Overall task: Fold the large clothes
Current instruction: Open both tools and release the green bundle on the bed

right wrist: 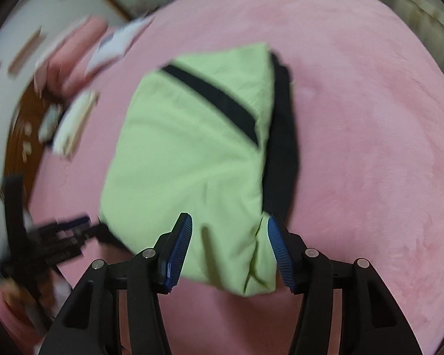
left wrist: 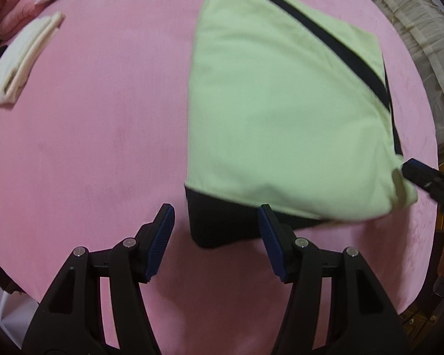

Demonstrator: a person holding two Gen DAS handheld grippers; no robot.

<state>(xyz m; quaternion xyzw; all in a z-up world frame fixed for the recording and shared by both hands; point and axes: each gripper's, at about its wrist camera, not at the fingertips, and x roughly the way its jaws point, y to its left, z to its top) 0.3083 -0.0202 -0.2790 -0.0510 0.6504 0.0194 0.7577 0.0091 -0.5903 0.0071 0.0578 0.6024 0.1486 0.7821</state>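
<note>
Left wrist view: the folded green garment (left wrist: pixel 281 103) lies on the pink bed (left wrist: pixel 88 148), bare cover from 7 to 11 o'clock; white folded cloth (left wrist: pixel 17 62) at 10; left gripper (left wrist: pixel 216 230) points down, jaws apart, empty, over the black hem; right gripper (right wrist: pixel 229 245) stands parted astride the garment's near corner, pads clear.

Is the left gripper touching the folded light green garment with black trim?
Apart. In the left wrist view the left gripper has open jaws with only pink cover between its blue pads; the folded green garment lies beyond them.
</note>
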